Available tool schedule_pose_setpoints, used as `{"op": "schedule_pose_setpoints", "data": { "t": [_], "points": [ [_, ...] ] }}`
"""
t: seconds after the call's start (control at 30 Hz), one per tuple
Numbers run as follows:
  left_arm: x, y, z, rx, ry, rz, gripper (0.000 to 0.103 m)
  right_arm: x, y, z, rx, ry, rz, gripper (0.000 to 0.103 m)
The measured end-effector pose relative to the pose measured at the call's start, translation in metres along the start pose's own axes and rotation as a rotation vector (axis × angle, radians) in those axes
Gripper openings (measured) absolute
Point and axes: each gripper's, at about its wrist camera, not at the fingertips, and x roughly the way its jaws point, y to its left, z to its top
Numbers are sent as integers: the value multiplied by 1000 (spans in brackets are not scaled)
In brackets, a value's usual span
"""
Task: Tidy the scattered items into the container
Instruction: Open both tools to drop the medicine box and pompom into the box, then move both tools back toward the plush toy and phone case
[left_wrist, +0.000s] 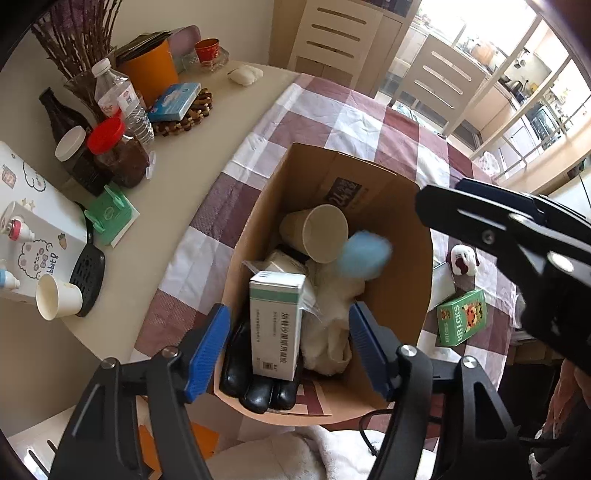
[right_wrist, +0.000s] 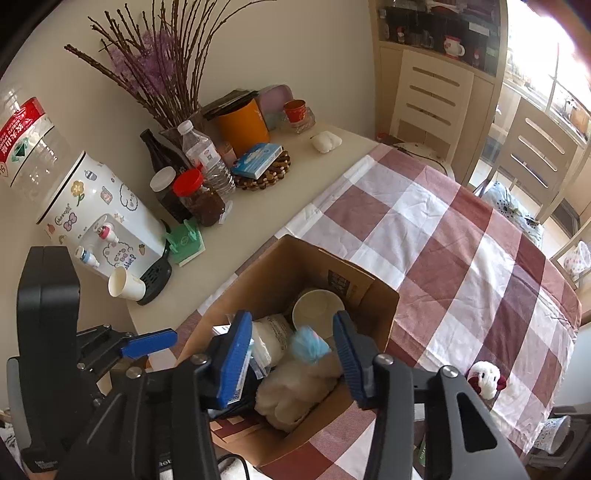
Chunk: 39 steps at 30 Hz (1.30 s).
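An open cardboard box (left_wrist: 399, 236) stands on the checked tablecloth. Inside it lie a paper cup (left_wrist: 317, 232), a white and green medicine box (left_wrist: 275, 321), a black glove (left_wrist: 255, 384) and white cloth (left_wrist: 332, 317). A blurred blue fluffy ball (left_wrist: 365, 254) is in the air over the box, also in the right wrist view (right_wrist: 308, 345). My left gripper (left_wrist: 290, 343) is open and empty above the box. My right gripper (right_wrist: 293, 354) is open over the box (right_wrist: 280, 262), with the ball between its fingers but not touching them. A green BRICKS box (left_wrist: 461, 317) and a white plush toy (right_wrist: 484, 378) lie on the cloth.
The bare table side holds a water dispenser (right_wrist: 96, 210), a tipped paper cup (right_wrist: 125, 282), jars, bottles, a vase of twigs (right_wrist: 159, 70), an orange container (right_wrist: 242, 123) and a blue box (right_wrist: 258, 158). Chairs (right_wrist: 432, 96) stand at the far edge.
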Motion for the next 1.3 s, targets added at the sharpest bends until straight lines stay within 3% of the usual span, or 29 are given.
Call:
{"op": "schedule_pose_setpoints", "data": {
  "t": [0.67, 0.8, 1.0, 1.3],
  "points": [
    [-3, -13, -4, 44, 13, 6, 70, -7, -16, -12, 65, 14, -27, 50],
    [-5, -14, -7, 54, 15, 4, 79, -9, -18, -19, 75, 18, -41, 50],
    [-4, -18, -12, 68, 37, -4, 79, -14, -18, -34, 106, 31, -56, 50],
    [-9, -31, -25, 119, 85, -25, 87, -28, -23, -63, 135, 32, -161, 50]
  ]
}}
